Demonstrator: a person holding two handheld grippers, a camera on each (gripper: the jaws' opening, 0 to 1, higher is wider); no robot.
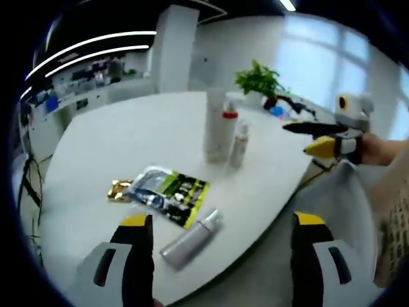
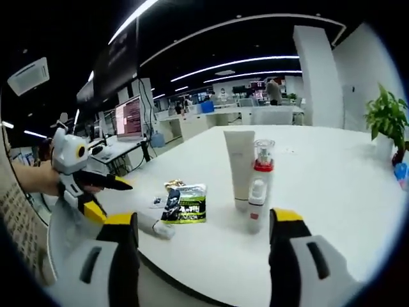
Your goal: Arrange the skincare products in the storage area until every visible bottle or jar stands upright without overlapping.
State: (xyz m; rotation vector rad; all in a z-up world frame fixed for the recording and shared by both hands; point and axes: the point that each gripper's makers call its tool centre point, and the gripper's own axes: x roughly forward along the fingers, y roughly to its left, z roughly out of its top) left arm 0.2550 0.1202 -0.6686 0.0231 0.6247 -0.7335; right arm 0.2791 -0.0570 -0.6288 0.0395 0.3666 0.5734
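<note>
1. Left gripper (image 1: pixel 220 224) up close, jaws spread wide and holding nothing, hovering over the near edge of the white desk (image 1: pixel 96 147).
2. Right gripper (image 2: pixel 203 220), same story: jaws wide apart, nothing between them, poised at its own edge of the desk.
3. Just past the left gripper's jaws, a silver tube (image 1: pixel 192 238) lies flat on its side near the desk edge.
4. Right behind it, touching or nearly so, a green-and-black sachet pack (image 1: pixel 167 194) lies flat, with a small gold packet (image 1: pixel 119 190) at its side.
5. Farther in, three items stand upright, close together: a tall white tube (image 2: pixel 239 167), a red-collared pump bottle (image 2: pixel 263 160) and a small white bottle (image 2: pixel 256 204).
6. Beyond them, a potted plant (image 1: pixel 259 82) at the far edge.
</note>
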